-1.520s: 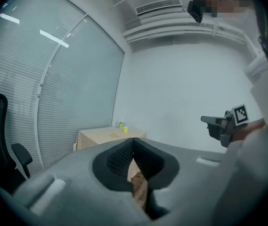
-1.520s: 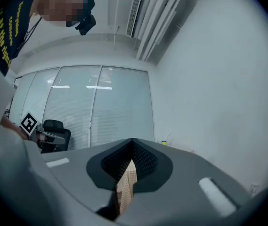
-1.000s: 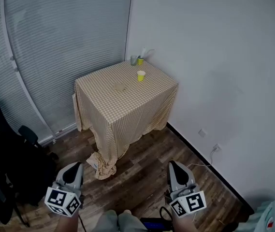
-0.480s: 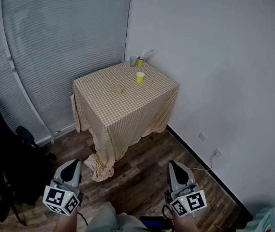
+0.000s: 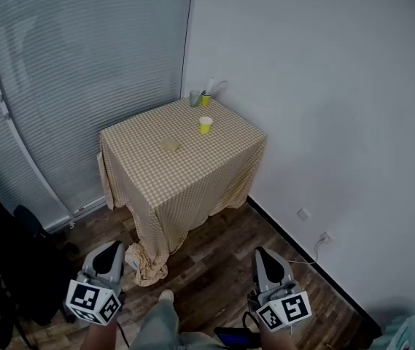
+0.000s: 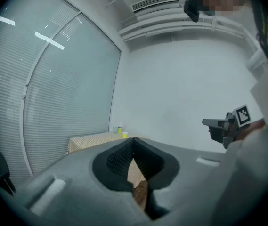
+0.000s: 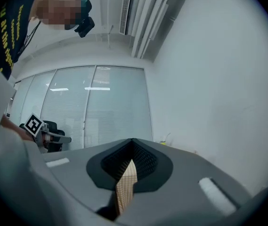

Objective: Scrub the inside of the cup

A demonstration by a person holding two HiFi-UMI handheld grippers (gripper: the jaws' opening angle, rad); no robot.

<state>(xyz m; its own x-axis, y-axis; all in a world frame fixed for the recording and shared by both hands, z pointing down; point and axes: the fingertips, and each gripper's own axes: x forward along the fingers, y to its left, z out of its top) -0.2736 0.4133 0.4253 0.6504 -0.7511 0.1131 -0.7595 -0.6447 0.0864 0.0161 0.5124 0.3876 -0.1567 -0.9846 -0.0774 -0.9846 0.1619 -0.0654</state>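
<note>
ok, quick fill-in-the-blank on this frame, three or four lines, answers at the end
1. The tablecloth is ____ patterned.
2. The cup standing alone mid-cloth is ____.
3. The left tool and right tool both have their jaws ____, with nothing held.
4. The floor below them is laid in ____ planks.
Answers: checkered; yellow; shut; wood

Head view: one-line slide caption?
Left gripper and right gripper, both shut and empty, held low, away from the checked table bearing a yellow cup.
</note>
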